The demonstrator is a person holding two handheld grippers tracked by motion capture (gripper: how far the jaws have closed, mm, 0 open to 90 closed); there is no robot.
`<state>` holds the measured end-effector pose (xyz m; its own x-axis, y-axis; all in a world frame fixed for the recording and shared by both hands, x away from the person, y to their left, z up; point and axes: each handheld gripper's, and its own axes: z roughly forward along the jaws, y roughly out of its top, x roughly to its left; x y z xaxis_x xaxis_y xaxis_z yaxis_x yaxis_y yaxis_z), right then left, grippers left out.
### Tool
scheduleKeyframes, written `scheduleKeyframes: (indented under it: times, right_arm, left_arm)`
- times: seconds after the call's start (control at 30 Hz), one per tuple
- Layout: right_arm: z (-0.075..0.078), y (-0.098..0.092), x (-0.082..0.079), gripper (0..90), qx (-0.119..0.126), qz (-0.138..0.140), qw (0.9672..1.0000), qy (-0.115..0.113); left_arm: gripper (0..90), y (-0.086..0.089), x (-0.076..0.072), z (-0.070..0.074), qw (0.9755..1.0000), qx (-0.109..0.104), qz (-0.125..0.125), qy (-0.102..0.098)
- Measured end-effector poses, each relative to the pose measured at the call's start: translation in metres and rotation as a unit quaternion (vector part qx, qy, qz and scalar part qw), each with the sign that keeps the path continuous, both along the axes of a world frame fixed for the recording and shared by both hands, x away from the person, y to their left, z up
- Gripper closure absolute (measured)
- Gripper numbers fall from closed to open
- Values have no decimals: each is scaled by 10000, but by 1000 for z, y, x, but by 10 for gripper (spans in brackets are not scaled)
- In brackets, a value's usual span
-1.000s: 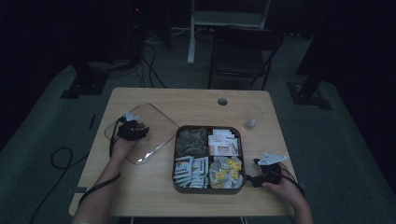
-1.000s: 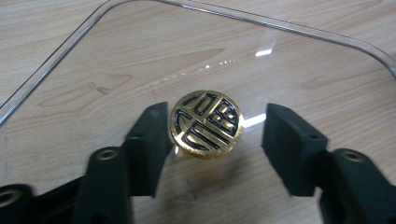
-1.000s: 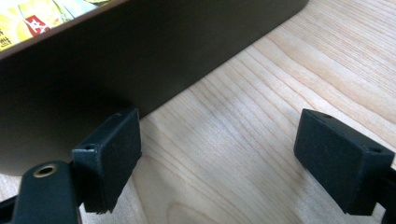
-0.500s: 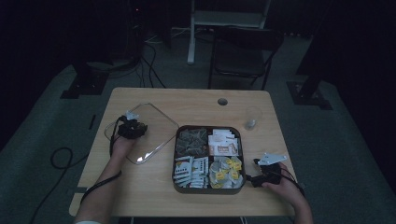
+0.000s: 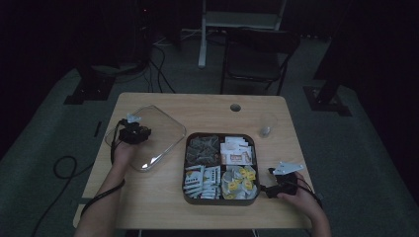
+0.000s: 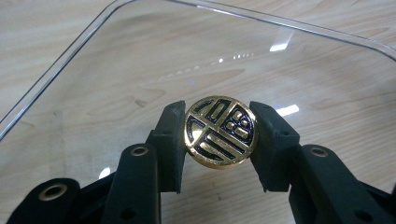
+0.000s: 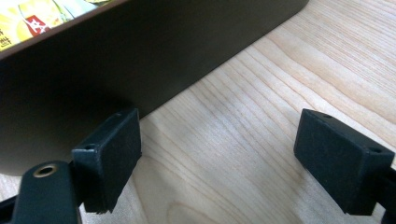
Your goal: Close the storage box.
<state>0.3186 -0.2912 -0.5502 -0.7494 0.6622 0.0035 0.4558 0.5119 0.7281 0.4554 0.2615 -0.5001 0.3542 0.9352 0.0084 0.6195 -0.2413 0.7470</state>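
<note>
On the desk [image 5: 163, 106] sits a dark square tray [image 5: 221, 199] split into four compartments. The far left one holds dark triangular packets [image 5: 202, 148]. The far right one holds white and orange sachets [image 5: 235, 151]. The near left one has white sachets with green print [image 5: 201, 178], and the near right one has yellow sachets [image 5: 239, 179]. A yellow wrapper with a small red mark shows over the tray's rim in the right gripper view, but its lettering is too cropped to read.

To the left of the tray lies its clear lid [image 5: 163, 136], flat on the desk. The left gripper [image 5: 133, 134] stands over it, fingers [image 6: 171, 140] clamped on the lid's round gold knob [image 6: 220, 132], whose black face carries a raised gold emblem rather than readable words. Its fingers have just been closing, with the knob between them.

The right gripper [image 5: 272, 186] rests at the tray's near right corner, fingers [image 7: 108, 158] spread wide with only bare wood between them, one just beside the tray's dark wall.

A small clear cup [image 5: 267, 126] stands beyond the tray.
</note>
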Motion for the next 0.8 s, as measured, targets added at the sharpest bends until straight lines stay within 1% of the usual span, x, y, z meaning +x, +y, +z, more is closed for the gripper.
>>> scheduleKeyframes:
  times: [0.13, 0.27, 0.37, 0.43, 0.47, 0.53, 0.6, 0.73, 0.8]
  right_arm:
    - [0, 0, 0, 146, 0, 0, 10000, 0]
    - [0, 0, 0, 146, 0, 0, 10000, 1]
    - [0, 0, 0, 146, 1, 1, 10000, 0]
    - [0, 0, 0, 146, 0, 0, 10000, 1]
    - [0, 0, 0, 146, 0, 0, 10000, 1]
    - [0, 0, 0, 146, 1, 0, 10000, 0]
    - [0, 0, 0, 146, 1, 0, 10000, 1]
    - [0, 0, 0, 146, 3, -2, 10000, 6]
    - [0, 0, 0, 146, 2, -1, 10000, 6]
  left_arm:
    - [596, -2, -4, 14, 9999, -53, -134, -64]
    - [596, -6, -7, 27, 9994, -160, -298, -120]
    - [596, -14, -10, 36, 9987, -101, -451, -210]
    - [596, -19, -11, 40, 9982, -111, -537, -251]
    - [596, -19, -11, 40, 9982, -111, -537, -251]
    - [596, -27, -14, 47, 9970, -178, -693, -299]
    - [596, -32, -16, 50, 9962, -202, -784, -333]
    - [596, -44, -20, 57, 9935, -186, -1047, -400]
    - [596, -50, -22, 59, 9920, -242, -1169, -410]
